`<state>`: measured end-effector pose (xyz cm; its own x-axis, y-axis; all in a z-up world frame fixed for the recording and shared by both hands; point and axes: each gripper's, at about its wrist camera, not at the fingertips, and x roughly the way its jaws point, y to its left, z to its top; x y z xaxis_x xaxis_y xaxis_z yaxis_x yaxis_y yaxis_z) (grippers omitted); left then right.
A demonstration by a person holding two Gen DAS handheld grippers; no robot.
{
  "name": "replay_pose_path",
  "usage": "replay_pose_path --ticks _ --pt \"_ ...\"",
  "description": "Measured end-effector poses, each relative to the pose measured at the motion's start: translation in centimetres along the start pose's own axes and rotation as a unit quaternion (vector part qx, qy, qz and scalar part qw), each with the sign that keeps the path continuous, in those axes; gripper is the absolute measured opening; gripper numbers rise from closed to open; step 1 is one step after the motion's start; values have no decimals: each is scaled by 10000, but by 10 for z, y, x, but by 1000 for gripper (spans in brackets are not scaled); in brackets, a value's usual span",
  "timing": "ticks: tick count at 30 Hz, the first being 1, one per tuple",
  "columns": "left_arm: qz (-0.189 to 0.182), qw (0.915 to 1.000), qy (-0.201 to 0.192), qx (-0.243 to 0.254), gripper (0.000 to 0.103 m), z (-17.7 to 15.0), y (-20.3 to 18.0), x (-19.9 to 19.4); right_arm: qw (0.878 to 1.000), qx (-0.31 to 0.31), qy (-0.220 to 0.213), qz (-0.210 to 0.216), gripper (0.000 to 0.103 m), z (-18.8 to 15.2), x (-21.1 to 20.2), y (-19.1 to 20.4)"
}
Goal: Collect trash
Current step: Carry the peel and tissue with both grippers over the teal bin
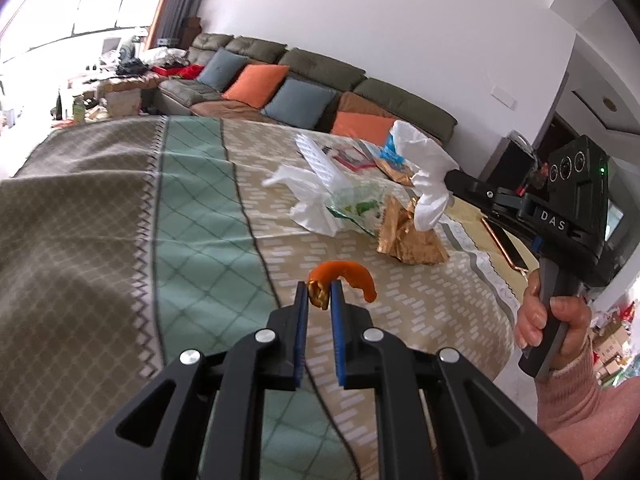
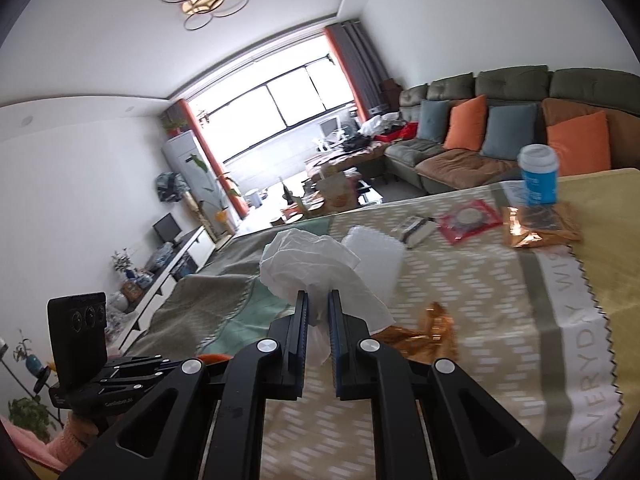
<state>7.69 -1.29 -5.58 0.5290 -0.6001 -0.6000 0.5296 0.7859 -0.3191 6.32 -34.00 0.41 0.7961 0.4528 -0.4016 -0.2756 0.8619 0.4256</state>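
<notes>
Our left tongs (image 1: pixel 320 294) pinch a curled strip of orange peel (image 1: pixel 348 276) right at their tips, lifted clear of the patterned cloth (image 1: pixel 200 184) on the desk, while our right tongs (image 2: pixel 318 308) are pressed onto a crumpled white tissue (image 2: pixel 304 260) that bulges out above the pads. Both loads are light and held by a small bite, so we judge the carry should be slow and level, with neither grip eased until each piece hangs over whatever bin we use; none shows in either view. More trash lies beyond on the cloth: a crinkled gold wrapper (image 1: pixel 408 232), a white plastic bag (image 1: pixel 308 196) with a green printed packet (image 1: pixel 356 208) against it, and farther off a blue paper cup (image 2: pixel 538 176) standing beside another gold wrapper (image 2: pixel 540 226). Behind the desk runs a green sofa (image 1: pixel 320 68) with orange and blue cushions.
</notes>
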Motion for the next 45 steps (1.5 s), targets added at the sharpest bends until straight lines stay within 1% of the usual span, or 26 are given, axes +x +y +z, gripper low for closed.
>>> replay_pose_path --ticks 5,11,21,25,33,45 --pt "263 9995 -185 -22 12 0 6 -20 9995 -105 96 282 10 1 16 17" --pt "477 9981 -363 -149 12 -2 19 -41 9976 -251 244 594 10 -1 34 40" --pt "883 9937 -625 -287 12 -6 37 -72 9920 -382 518 1082 10 -6 63 75" --pt "1063 9912 -702 -354 12 -9 44 -83 9894 -387 632 1246 10 -8 73 84" --pt "1296 9868 -804 -537 12 -16 58 -101 9844 -489 800 1492 10 -11 92 104" --pt "1704 9757 -1065 -867 12 -28 82 -137 9727 -741 1076 1920 10 -14 118 144"
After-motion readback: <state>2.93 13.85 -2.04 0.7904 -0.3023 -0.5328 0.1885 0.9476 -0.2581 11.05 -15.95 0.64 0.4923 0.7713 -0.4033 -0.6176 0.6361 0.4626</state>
